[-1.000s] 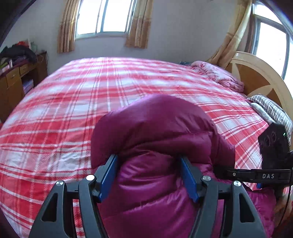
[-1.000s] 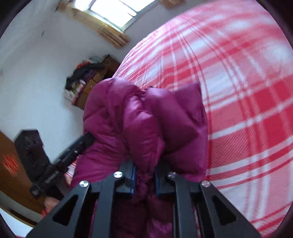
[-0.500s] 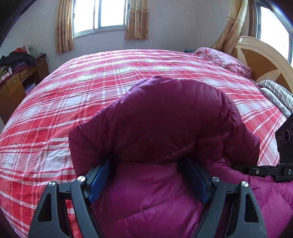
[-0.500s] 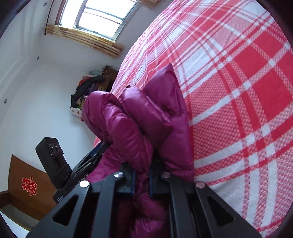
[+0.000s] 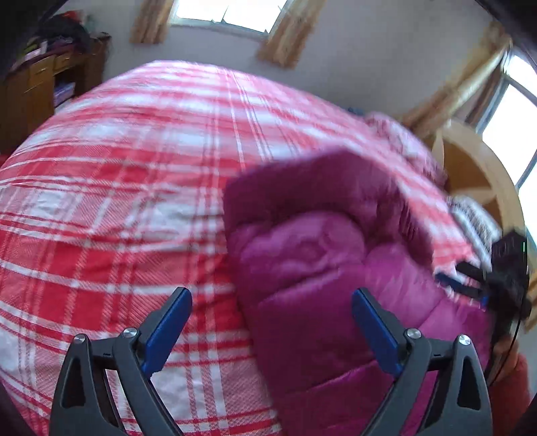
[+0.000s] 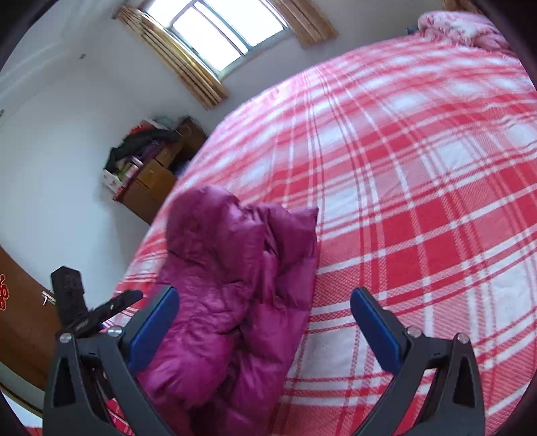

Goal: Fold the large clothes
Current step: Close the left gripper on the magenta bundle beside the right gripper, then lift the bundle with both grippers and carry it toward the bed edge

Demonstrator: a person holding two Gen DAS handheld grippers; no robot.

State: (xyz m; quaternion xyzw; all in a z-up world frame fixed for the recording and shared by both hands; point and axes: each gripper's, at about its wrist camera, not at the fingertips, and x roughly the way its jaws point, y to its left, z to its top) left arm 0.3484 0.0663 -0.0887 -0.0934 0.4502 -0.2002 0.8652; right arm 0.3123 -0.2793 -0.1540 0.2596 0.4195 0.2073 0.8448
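A magenta puffer jacket (image 5: 322, 265) lies bunched in a folded heap on the red and white plaid bed (image 5: 134, 187). My left gripper (image 5: 272, 302) is open and empty, raised above the jacket's left edge. The jacket also shows in the right wrist view (image 6: 235, 278). My right gripper (image 6: 265, 302) is open and empty above the jacket's near part. The right gripper shows at the right edge of the left wrist view (image 5: 503, 275). The left gripper shows at the left in the right wrist view (image 6: 87, 308).
A wooden cabinet with piled things (image 6: 151, 167) stands beside the bed by the wall. A pink quilt (image 6: 463, 26) lies at the bed's head by a wooden headboard (image 5: 476, 174). A striped pillow (image 5: 473, 218) lies by the headboard. Windows with curtains (image 6: 214, 37) are behind.
Both grippers have opened and let go of the jacket, then lifted back from it. The jacket has dropped onto the bed in a heap.
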